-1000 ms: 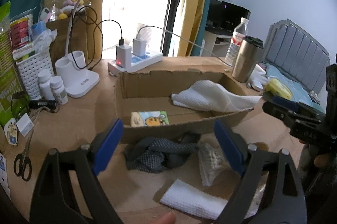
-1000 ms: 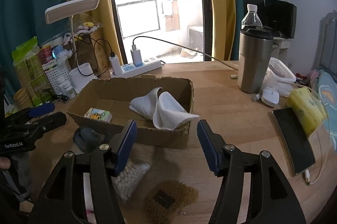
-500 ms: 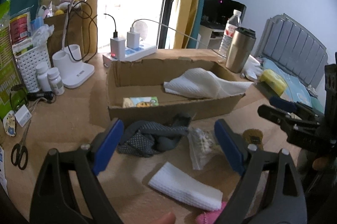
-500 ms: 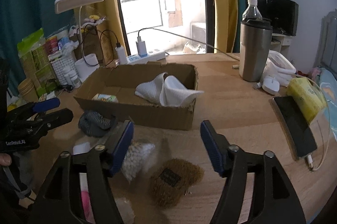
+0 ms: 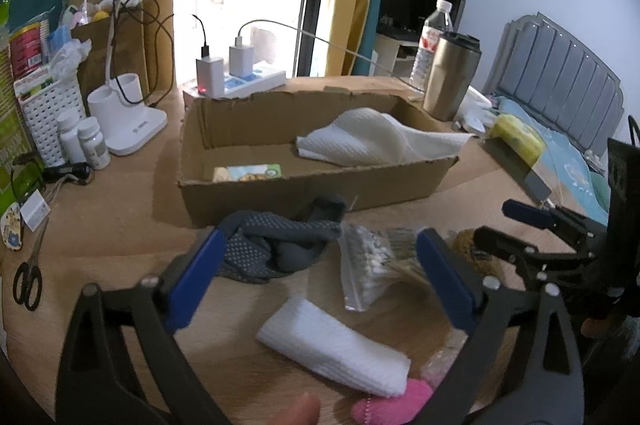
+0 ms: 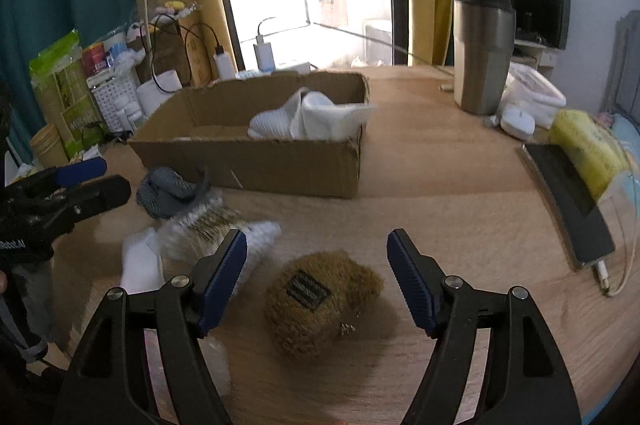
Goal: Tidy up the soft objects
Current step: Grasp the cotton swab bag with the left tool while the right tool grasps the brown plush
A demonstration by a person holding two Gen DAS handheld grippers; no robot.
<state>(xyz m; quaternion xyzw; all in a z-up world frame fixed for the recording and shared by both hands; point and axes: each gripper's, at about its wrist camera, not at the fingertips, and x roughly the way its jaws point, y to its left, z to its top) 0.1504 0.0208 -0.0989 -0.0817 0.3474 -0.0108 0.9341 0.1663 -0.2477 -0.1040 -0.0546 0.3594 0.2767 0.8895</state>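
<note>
Grippers: left gripper (image 5: 318, 265) just opened wider, jaws empty, over grey cloth (image 5: 276, 245) | right gripper (image 6: 316, 265) also just opening, brown fuzzy pouch (image 6: 320, 301) between pads but not pinched imo | done: white towel (image 5: 380, 139) + small pack (image 5: 248, 172) in cardboard box (image 5: 312, 189) | left: cloth, pouch, folded wipe (image 5: 332, 343), pink thing (image 5: 392, 403), swab bag (image 5: 368, 265) still on table (image 6: 460, 217), so ~1/3 thru.

At the bottom edge of the left wrist view a pink object (image 5: 394, 405) is cut off and partly hidden under a folded white cloth (image 5: 334, 345), while the small box (image 5: 248, 172) inside the cardboard box (image 5: 312, 193) is half hidden by its front wall.
</note>
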